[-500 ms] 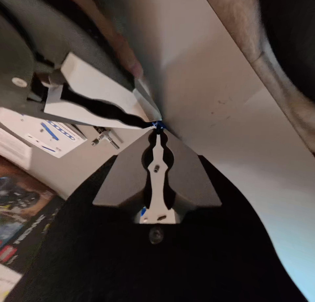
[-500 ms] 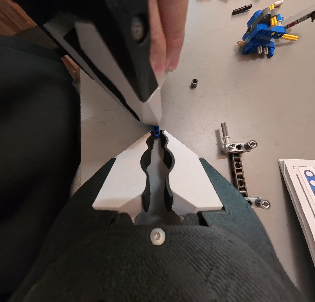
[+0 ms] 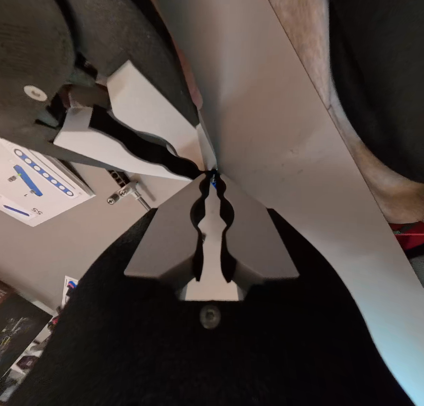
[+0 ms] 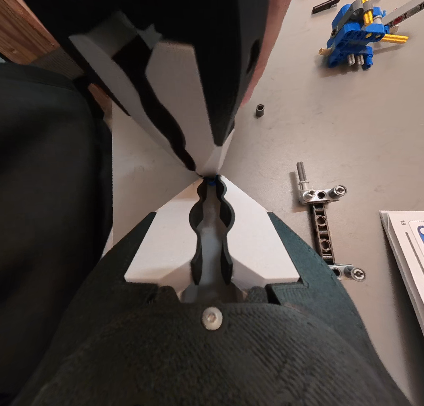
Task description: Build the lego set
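A small blue pin (image 4: 211,182) sits where the two grippers meet tip to tip above the grey table (image 4: 298,131). My right gripper (image 4: 211,181) is shut on it in the right wrist view. My left gripper (image 4: 206,173) comes down from above there, with its tips against the same pin. In the left wrist view my left gripper (image 3: 212,177) is shut, with a sliver of the blue pin (image 3: 213,184) between its pads. The right gripper (image 3: 202,171) reaches in from the upper left. Most of the pin is hidden.
On the table lie a blue and yellow assembly (image 4: 351,34), a dark beam with grey connectors (image 4: 323,232), a small dark bush (image 4: 260,110), a black axle (image 4: 325,4) and the instruction booklet (image 4: 408,257). The table edge and dark clothing are at the left. Both grippers' tips are close together, under 4 cm apart.
The left gripper has turned and closed in, so it now points more straight down at the right gripper's tips. The blue pin stays pinched between the two.
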